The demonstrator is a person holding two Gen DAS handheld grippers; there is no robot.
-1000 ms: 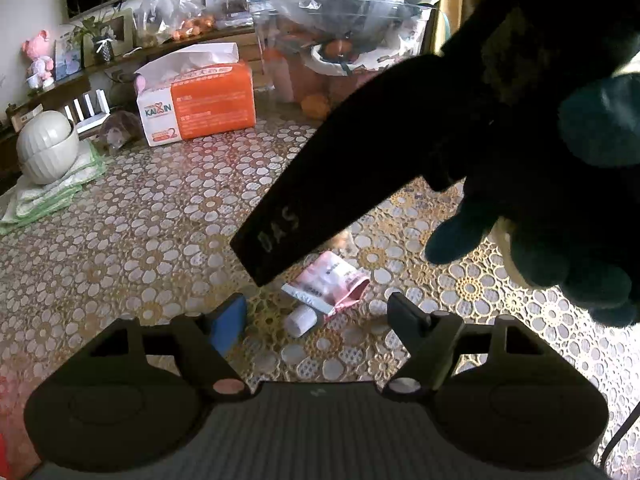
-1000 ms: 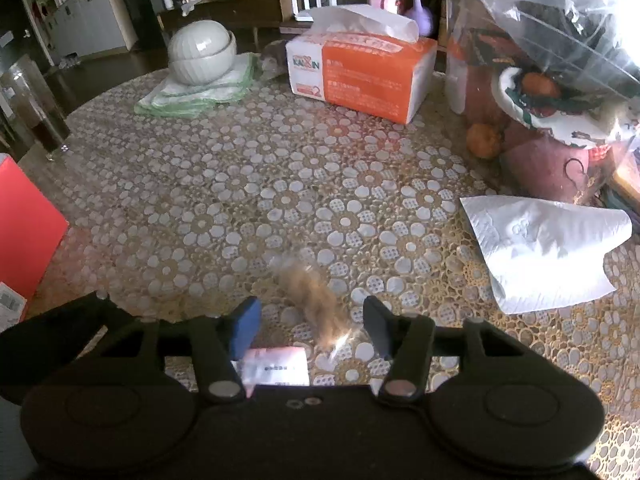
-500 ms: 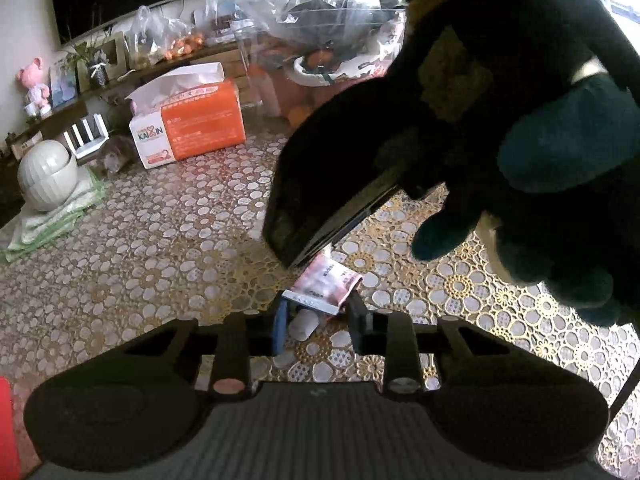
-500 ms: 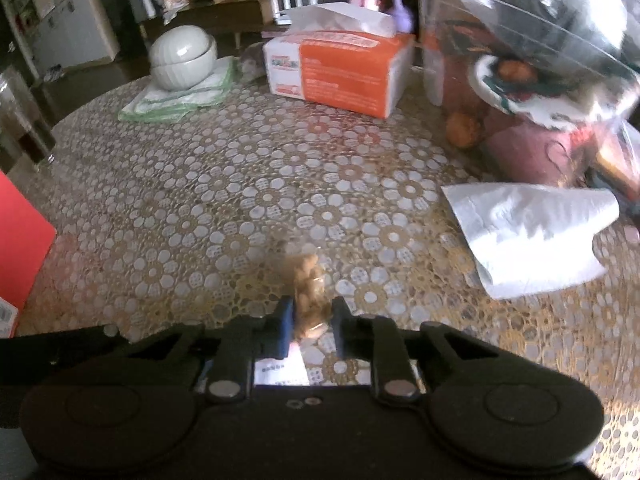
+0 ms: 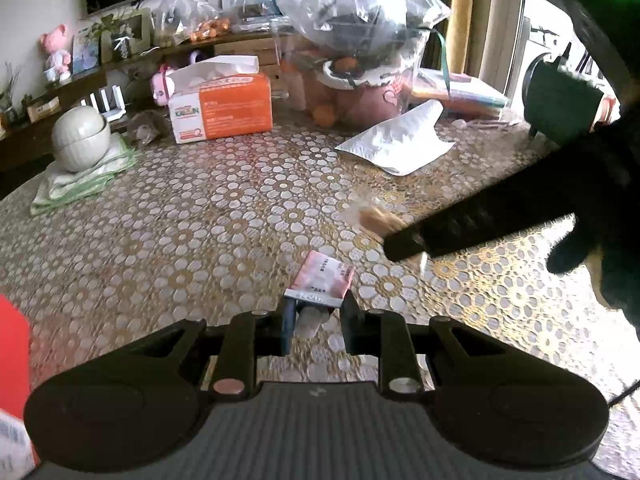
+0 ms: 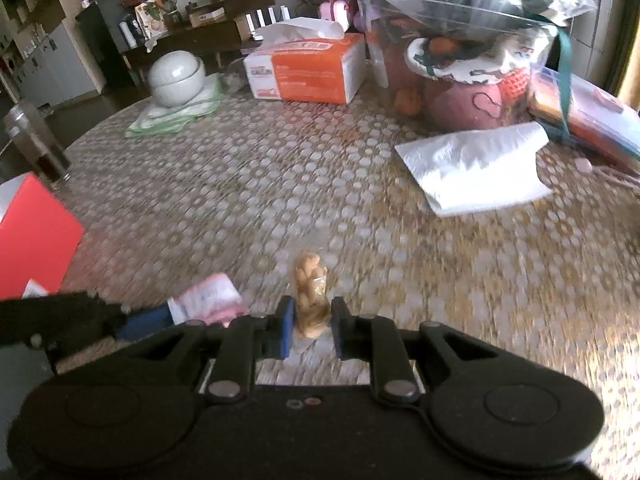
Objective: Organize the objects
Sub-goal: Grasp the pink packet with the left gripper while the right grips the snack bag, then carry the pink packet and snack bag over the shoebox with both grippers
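Observation:
My left gripper [image 5: 316, 316] grips a pink-and-white tube [image 5: 322, 280] by its white-capped end, a little above the lace-patterned table [image 5: 180, 240]; its jaws are still closing on it. My right gripper [image 6: 308, 320] is shut on a small clear packet of brown nuts [image 6: 310, 296], which stands upright between the pads. In the left wrist view the nut packet [image 5: 374, 216] shows at the tip of the right gripper's dark fingers [image 5: 480, 220], with a gloved hand behind. In the right wrist view the pink tube [image 6: 208, 300] sits just left of the packet.
An orange tissue box [image 5: 224, 108] and a white lidded bowl on green cloths [image 5: 80, 142] stand at the back. A white paper towel [image 5: 400, 144] lies back right beside a heap in clear plastic bags [image 5: 360, 40]. At the left are a red box [image 6: 32, 232] and a glass jar [image 6: 36, 144].
Both grippers went from open to closed, the left on the pink tube, the right on the nut packet. Both then rose with their loads. The right gripper drew away to the right.

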